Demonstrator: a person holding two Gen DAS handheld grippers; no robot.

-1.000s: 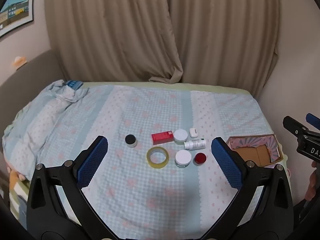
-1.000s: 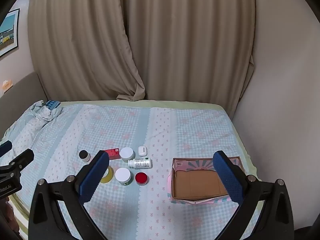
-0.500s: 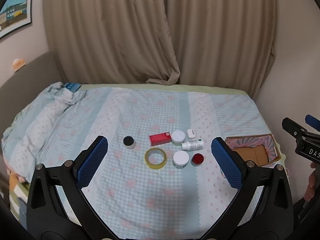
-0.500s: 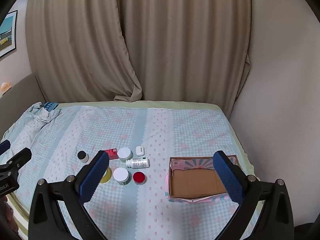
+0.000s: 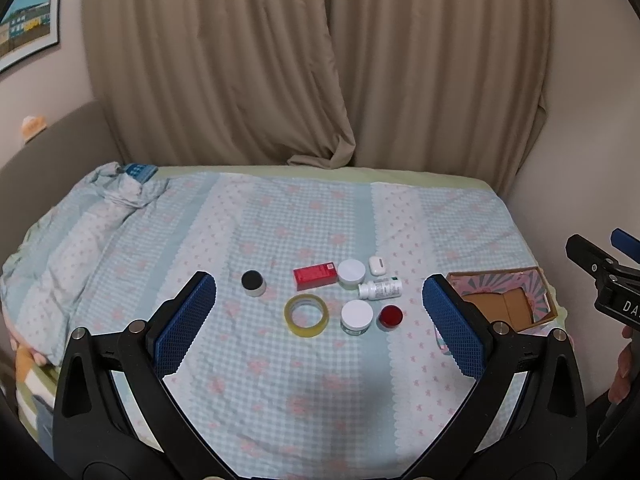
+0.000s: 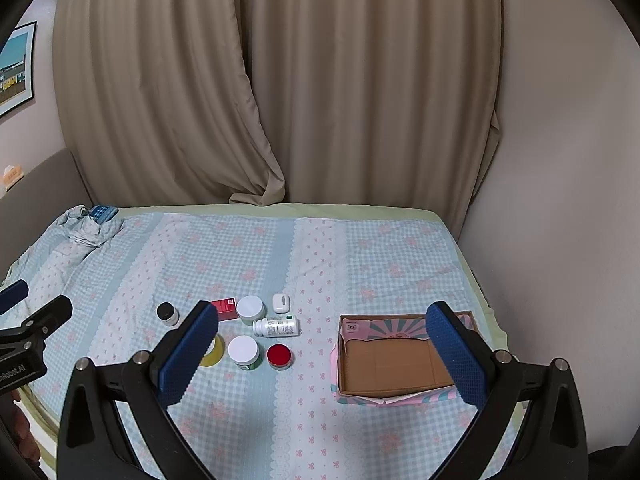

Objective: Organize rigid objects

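Small items lie clustered on the bed: a red box (image 5: 315, 275), a yellow tape roll (image 5: 306, 315), two white-lidded jars (image 5: 351, 273) (image 5: 356, 317), a lying white bottle (image 5: 379, 289), a red-lidded jar (image 5: 391, 317), a black-lidded jar (image 5: 253, 283) and a white earbud case (image 5: 377, 265). An open cardboard box (image 6: 394, 360) sits to their right. My left gripper (image 5: 320, 320) is open and empty, held above the near side of the bed. My right gripper (image 6: 320, 348) is open and empty, with the box behind its right finger.
The bed has a blue checked cover (image 5: 280, 380), bunched up at the far left (image 5: 120, 192). Beige curtains (image 5: 320, 80) hang behind it. A wall (image 6: 560, 200) runs along the bed's right side. The right gripper shows at the right edge of the left wrist view (image 5: 608, 280).
Both views have drifted slightly; the items sit a little lower and more to the left in frame. Nothing on the bed has moved and both grippers stay open.
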